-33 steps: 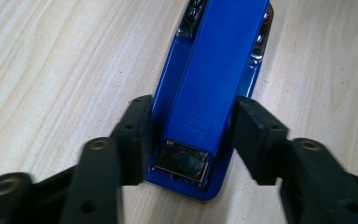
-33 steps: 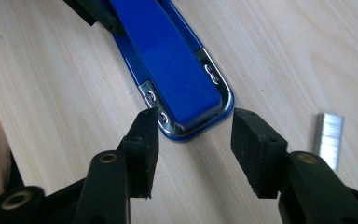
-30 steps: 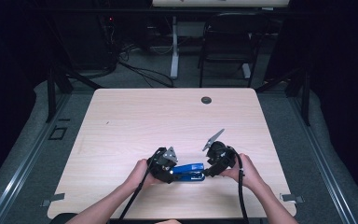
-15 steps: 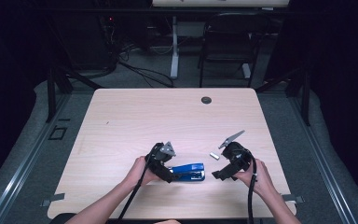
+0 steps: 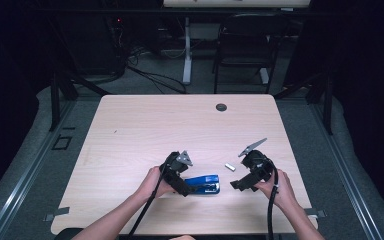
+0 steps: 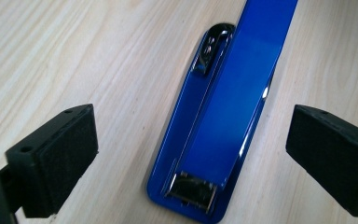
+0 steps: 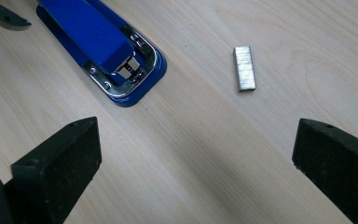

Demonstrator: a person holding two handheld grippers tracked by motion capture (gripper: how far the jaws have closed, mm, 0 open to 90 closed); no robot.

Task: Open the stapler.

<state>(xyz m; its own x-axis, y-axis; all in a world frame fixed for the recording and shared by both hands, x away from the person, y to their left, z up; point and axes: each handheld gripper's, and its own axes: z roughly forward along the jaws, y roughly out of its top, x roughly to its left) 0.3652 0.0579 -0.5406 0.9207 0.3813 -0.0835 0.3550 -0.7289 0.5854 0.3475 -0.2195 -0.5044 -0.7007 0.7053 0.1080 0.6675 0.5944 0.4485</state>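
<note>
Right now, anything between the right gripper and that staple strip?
Nothing visible. The staple strip lies alone on bare table, ahead of the open right gripper. The blue stapler sits off to one side, apart from the strip, with the left gripper open over it.

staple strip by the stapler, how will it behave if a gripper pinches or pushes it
The staple strip lies flat and thin on the table, so wide pads may struggle to get under it. It looks light and likely slides when pushed. Pinched hard, it may snap apart.

no legible text, labels, brands or numbers anywhere
</note>
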